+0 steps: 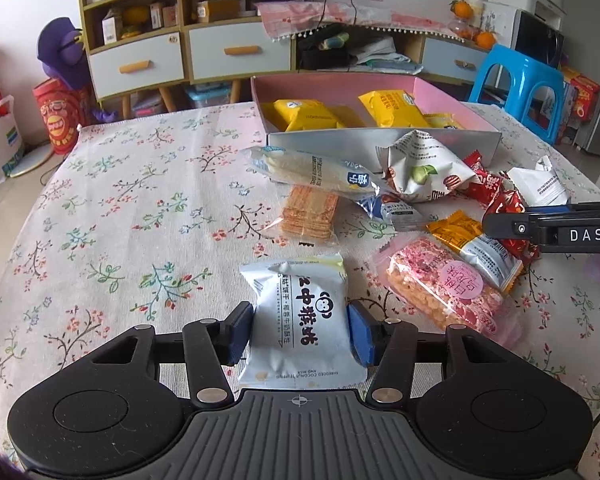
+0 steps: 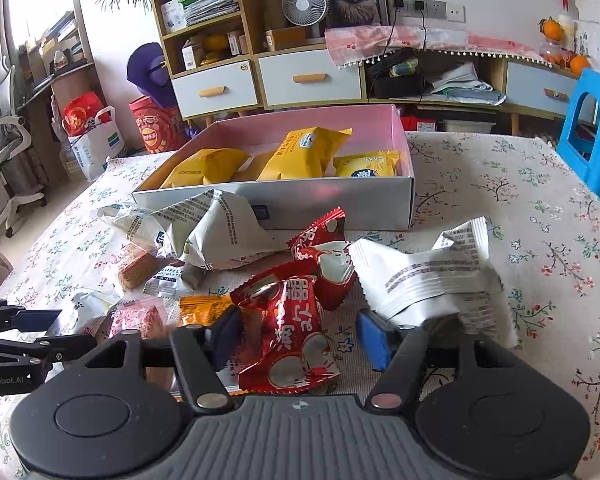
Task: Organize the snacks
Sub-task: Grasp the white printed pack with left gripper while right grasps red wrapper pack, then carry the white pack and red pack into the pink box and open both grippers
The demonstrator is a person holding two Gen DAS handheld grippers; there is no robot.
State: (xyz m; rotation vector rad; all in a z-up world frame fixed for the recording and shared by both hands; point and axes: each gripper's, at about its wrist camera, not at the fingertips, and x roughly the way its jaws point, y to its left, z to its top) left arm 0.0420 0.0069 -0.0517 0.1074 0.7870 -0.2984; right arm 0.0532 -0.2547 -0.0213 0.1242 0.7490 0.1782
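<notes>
Floral cloth covers the tabletop [image 1: 112, 216]; cabinets with drawers stand behind.

Left hand-held gripper [image 1: 300, 334]: both blue pads pressed against the sides of a pale blue snack packet [image 1: 300, 320] with dark printed characters, so it is clamped on it. Packet sits low, at or just above the cloth; cannot tell which.

Right hand-held gripper [image 2: 296, 338]: jaws spread, a red foil packet [image 2: 290, 344] between them. Left pad is at the packet's edge, right pad stands clear of it. Not gripping.

Just right of the left hand-held gripper: pink rice-crisp bar [image 1: 444, 292]. Ahead of it: clear-wrapped crackers [image 1: 310, 214], then a long pale wafer pack [image 1: 316, 170]. Ahead and right of the right hand-held gripper: white packet [image 2: 424, 276].

Farthest ahead of both: pink-lined box [image 2: 404, 136], open, with yellow packets [image 2: 308, 152] inside.
</notes>
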